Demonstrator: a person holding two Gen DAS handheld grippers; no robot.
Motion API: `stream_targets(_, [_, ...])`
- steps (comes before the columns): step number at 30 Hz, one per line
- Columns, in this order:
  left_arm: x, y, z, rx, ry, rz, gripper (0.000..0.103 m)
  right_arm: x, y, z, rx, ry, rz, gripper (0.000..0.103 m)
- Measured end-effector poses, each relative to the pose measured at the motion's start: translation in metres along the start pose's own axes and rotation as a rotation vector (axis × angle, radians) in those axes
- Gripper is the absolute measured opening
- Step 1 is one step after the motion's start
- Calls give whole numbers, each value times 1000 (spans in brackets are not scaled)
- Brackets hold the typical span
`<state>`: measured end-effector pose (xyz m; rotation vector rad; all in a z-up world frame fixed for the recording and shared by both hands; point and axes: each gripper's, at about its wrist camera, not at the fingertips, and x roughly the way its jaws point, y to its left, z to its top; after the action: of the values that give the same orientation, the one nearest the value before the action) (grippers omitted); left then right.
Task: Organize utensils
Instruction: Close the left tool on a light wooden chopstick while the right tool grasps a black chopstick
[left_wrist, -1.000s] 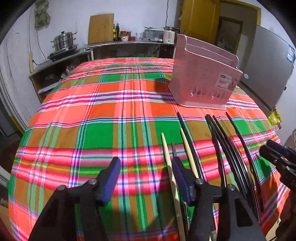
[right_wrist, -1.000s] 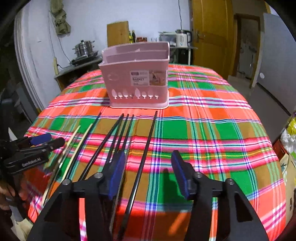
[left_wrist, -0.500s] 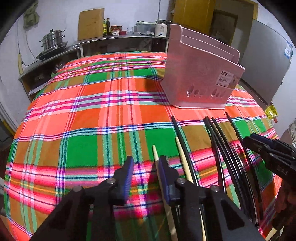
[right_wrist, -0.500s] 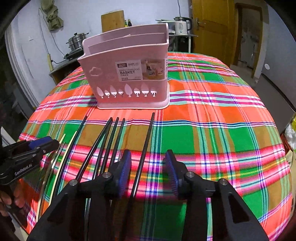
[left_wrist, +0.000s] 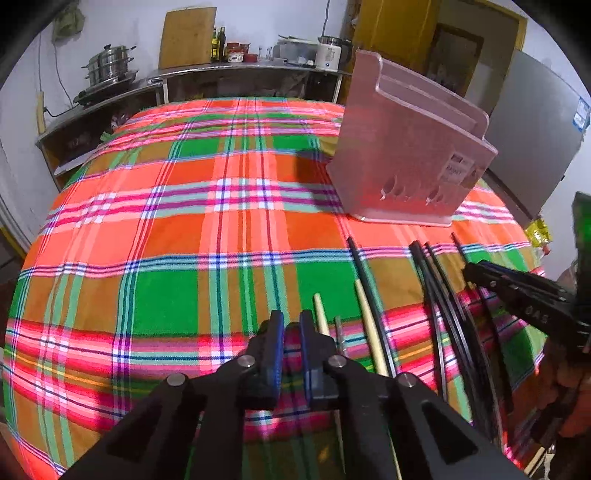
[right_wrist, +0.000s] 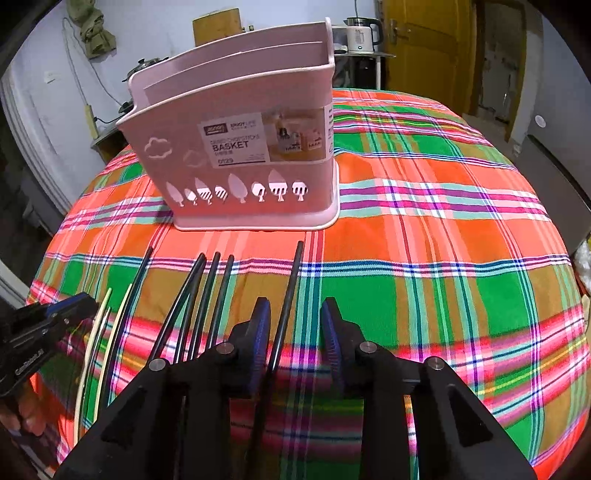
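Note:
Several black chopsticks (right_wrist: 207, 291) and two cream chopsticks (left_wrist: 364, 317) lie side by side on the plaid tablecloth (left_wrist: 166, 229), in front of an upright pink utensil basket (right_wrist: 240, 147) (left_wrist: 406, 158). My right gripper (right_wrist: 295, 321) straddles the rightmost black chopstick (right_wrist: 291, 284). Its jaws are closing, with the stick between them near the left pad and untouched by the right one. My left gripper (left_wrist: 291, 325) is closing to a narrow slit that shows only cloth. The nearest cream chopstick (left_wrist: 320, 314) lies just right of its right finger. Each gripper shows at the edge of the other's view, the right gripper (left_wrist: 476, 269) and the left gripper (right_wrist: 79, 302).
A steel counter (left_wrist: 147, 85) beyond the table carries stacked pots (left_wrist: 107, 66), a cutting board (left_wrist: 186, 37), bottles and a white kettle (right_wrist: 360, 35). A grey fridge (left_wrist: 535, 129) and a yellow door (right_wrist: 424, 48) stand to the right. A person's fingers (right_wrist: 29, 417) hold the left gripper.
The left jaws went from wide open to almost together. The right jaws narrowed around the black chopstick. Both grippers moved closer to the basket, which now looks larger.

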<state>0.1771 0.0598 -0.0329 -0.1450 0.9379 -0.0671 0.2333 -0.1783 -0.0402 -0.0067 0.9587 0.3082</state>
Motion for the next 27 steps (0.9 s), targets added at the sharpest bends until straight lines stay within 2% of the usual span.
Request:
stream_targets(11, [11, -11, 4, 8, 36, -22, 9, 2, 0, 1, -1, 1, 1, 30])
stream_targets(24, [15, -14, 2, 44, 66, 48, 9, 5, 1, 4, -1, 12, -8, 30])
stream_targets(27, [16, -21, 2, 78, 78, 83, 9, 7, 2, 5, -11, 16, -23, 24])
